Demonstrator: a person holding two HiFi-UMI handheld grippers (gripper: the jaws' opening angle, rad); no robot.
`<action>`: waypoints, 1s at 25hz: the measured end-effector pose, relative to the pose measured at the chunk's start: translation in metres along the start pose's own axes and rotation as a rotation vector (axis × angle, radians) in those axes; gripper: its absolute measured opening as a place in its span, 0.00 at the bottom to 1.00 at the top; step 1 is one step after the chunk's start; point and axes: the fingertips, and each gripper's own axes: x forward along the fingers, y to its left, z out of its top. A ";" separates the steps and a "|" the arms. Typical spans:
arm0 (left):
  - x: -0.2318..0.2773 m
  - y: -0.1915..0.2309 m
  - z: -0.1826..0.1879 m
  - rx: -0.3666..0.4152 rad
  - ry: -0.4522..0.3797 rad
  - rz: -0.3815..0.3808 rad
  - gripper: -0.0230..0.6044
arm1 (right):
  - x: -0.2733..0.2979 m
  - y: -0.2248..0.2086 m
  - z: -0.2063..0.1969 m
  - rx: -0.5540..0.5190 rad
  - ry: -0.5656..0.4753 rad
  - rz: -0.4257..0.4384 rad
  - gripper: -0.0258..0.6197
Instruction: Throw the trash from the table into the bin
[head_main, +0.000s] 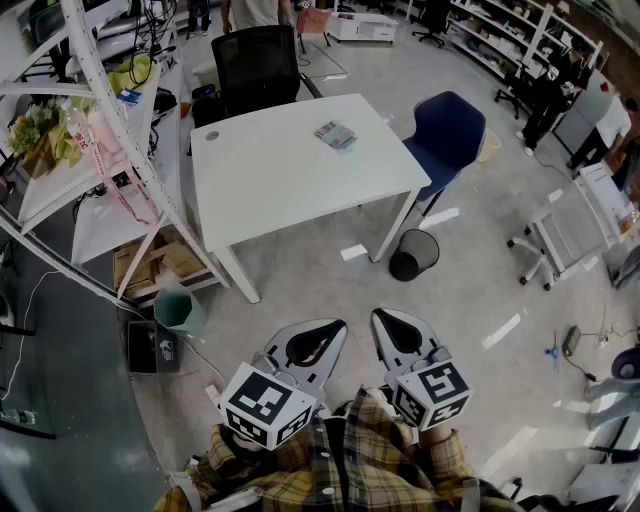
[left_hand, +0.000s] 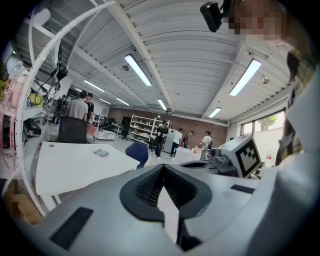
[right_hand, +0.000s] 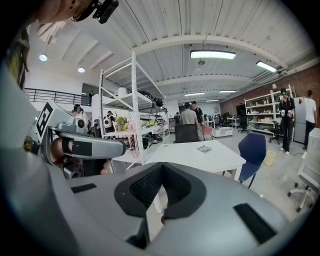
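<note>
A small printed packet (head_main: 335, 135) lies on the white table (head_main: 270, 170), toward its far right side. A black mesh bin (head_main: 414, 254) stands on the floor by the table's near right leg. Both grippers are held close to my body, well short of the table. My left gripper (head_main: 334, 327) and my right gripper (head_main: 386, 317) are side by side, each shut with nothing between its jaws. The left gripper view shows its jaws (left_hand: 162, 168) meeting, with the packet (left_hand: 101, 153) far off. In the right gripper view the jaws (right_hand: 161, 168) meet too, and the packet (right_hand: 204, 148) lies on the distant table.
A blue chair (head_main: 447, 135) stands at the table's right, a black office chair (head_main: 256, 65) behind it. White shelving (head_main: 90, 150) fills the left side. A green bucket (head_main: 180, 310) sits on the floor near the shelving. A white rolling chair (head_main: 565, 235) is at far right. People stand in the background.
</note>
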 end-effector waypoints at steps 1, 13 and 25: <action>-0.001 0.001 0.001 0.002 -0.003 0.004 0.05 | 0.000 0.000 -0.001 -0.007 -0.006 0.004 0.04; -0.013 0.020 0.001 -0.012 -0.019 0.035 0.05 | -0.003 0.001 0.008 -0.009 -0.043 -0.026 0.04; 0.029 0.057 0.000 -0.054 0.025 0.052 0.05 | 0.038 -0.039 0.001 0.027 0.014 -0.013 0.04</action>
